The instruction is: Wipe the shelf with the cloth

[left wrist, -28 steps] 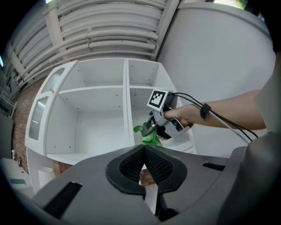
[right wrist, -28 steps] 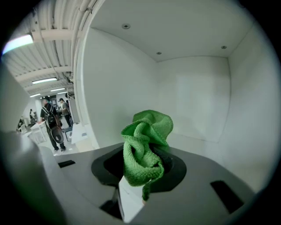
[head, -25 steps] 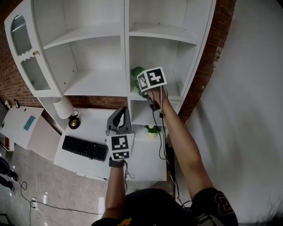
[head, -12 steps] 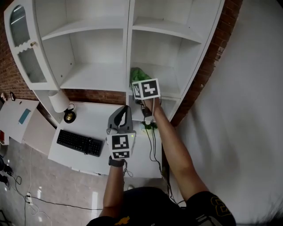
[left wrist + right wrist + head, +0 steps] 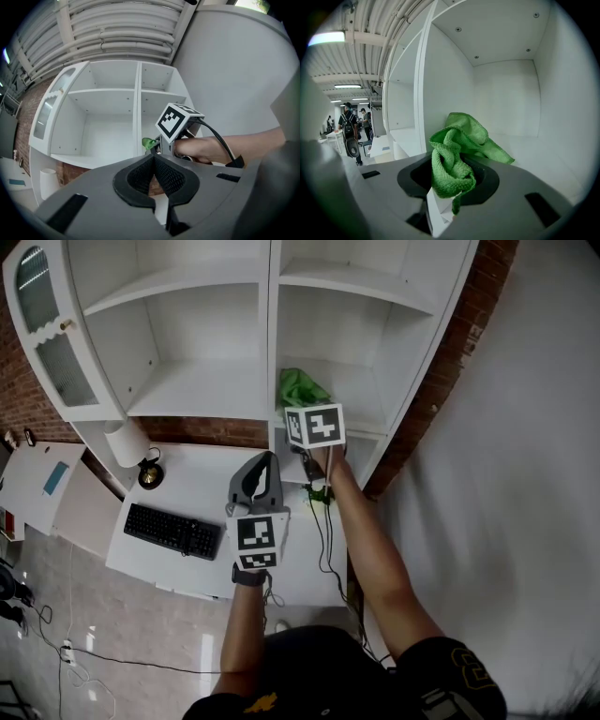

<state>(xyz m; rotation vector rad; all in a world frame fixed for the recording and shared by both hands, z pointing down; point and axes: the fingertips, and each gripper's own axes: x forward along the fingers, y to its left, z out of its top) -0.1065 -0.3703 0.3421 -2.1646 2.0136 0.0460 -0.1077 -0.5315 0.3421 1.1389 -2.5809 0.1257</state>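
Overhead, the head view looks steeply down at a white shelf unit [image 5: 370,413] with two columns of open compartments, set against a brick wall [image 5: 202,430]. A person's two bare forearms reach forward, each hand holding a gripper topped by a cube with black and white square markers.

The right gripper [image 5: 302,407] reaches into the lower right compartment. Its own view shows its jaws clamped on a bunched green cloth [image 5: 459,145], which bulges up out of the jaws, with a loose corner spreading forward just above the compartment's white floor [image 5: 543,159]. Whether the cloth presses on the floor cannot be told. In the head view the cloth [image 5: 302,388] sits at the left front of that compartment, beside the centre divider.

The left gripper [image 5: 265,465] hangs lower, outside the shelf unit and over a white desk [image 5: 202,493]. Its own view shows its jaws [image 5: 153,161] closed together with nothing between them.

On the desk lie a black keyboard [image 5: 174,531] and a lamp [image 5: 131,448] with a white shade. A glass-panelled door [image 5: 47,334] stands open at the unit's left side.
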